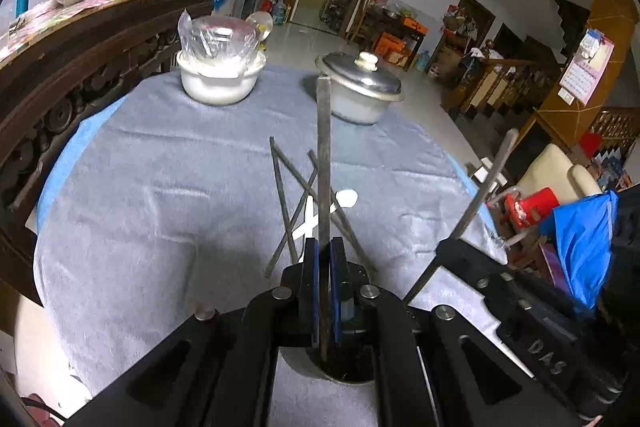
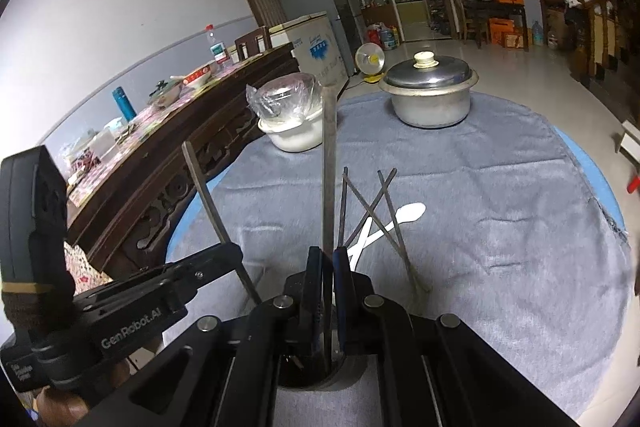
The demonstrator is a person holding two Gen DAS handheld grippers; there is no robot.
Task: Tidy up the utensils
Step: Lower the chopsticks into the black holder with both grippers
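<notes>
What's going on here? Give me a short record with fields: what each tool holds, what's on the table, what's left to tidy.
left gripper: fingers shut on a chopstick, lower end in a metal cup
right gripper: fingers shut on another chopstick, over the same cup
table cover: grey cloth
left to tidy: crossed chopsticks, white spoon
behind: lidded pot, plastic-covered bowl

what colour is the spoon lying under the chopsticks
White; the spoon shows best in the right wrist view.
</notes>
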